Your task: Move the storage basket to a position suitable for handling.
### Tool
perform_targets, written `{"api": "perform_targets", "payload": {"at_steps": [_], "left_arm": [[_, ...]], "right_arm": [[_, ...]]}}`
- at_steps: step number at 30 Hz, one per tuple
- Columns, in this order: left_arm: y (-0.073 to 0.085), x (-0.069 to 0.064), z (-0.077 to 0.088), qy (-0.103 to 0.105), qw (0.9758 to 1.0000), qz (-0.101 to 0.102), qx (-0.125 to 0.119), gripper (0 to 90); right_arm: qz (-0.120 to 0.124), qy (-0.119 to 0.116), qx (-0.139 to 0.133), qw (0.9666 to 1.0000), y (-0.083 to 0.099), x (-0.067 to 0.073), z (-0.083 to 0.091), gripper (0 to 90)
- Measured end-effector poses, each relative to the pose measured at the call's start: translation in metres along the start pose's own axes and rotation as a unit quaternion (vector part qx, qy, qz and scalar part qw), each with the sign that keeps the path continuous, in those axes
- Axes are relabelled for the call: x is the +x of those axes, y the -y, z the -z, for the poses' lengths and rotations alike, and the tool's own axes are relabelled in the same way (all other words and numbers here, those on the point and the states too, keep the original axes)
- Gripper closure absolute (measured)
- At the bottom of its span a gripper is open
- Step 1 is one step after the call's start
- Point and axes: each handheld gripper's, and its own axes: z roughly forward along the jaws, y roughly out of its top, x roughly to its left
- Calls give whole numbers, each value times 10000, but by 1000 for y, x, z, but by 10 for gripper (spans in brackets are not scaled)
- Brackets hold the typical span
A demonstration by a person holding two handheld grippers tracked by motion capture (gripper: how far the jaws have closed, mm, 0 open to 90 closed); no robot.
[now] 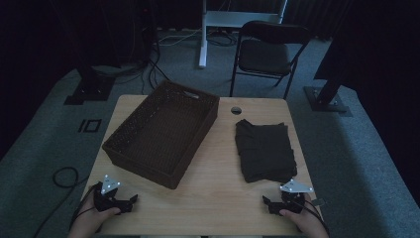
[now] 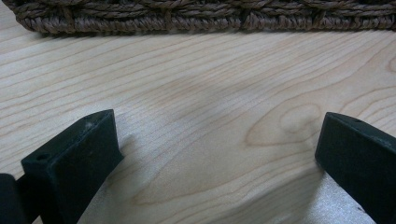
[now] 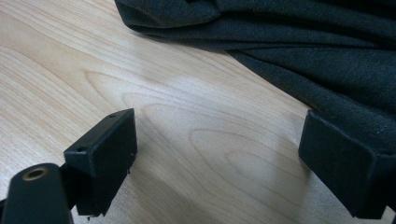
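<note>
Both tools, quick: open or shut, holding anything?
Left tool: open, holding nothing, over bare table near the basket.
Right tool: open, holding nothing, beside the folded dark cloth.

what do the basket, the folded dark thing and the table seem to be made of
Basket: looks like woven twisted fibre, perhaps seagrass or paper cord; matte brown, with braided strands along its base in the left gripper view.
Folded cloth: soft dark fabric, matte, with layered folds.
Table: pale wood or wood-look laminate, smooth, with visible grain.
</note>
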Motion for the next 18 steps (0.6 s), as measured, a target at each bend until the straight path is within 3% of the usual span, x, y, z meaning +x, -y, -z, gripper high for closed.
{"api": "perform_targets", "payload": {"at_steps": [11,18], "left_arm": [[1,0,1,75,9999,-66,-9,0],[5,4,5,292,9995,-22,-84,0]], "right_arm": [[1,0,2,10000,0,0,0,112],[-31,38,-1,10000,0,0,0,112]]}}
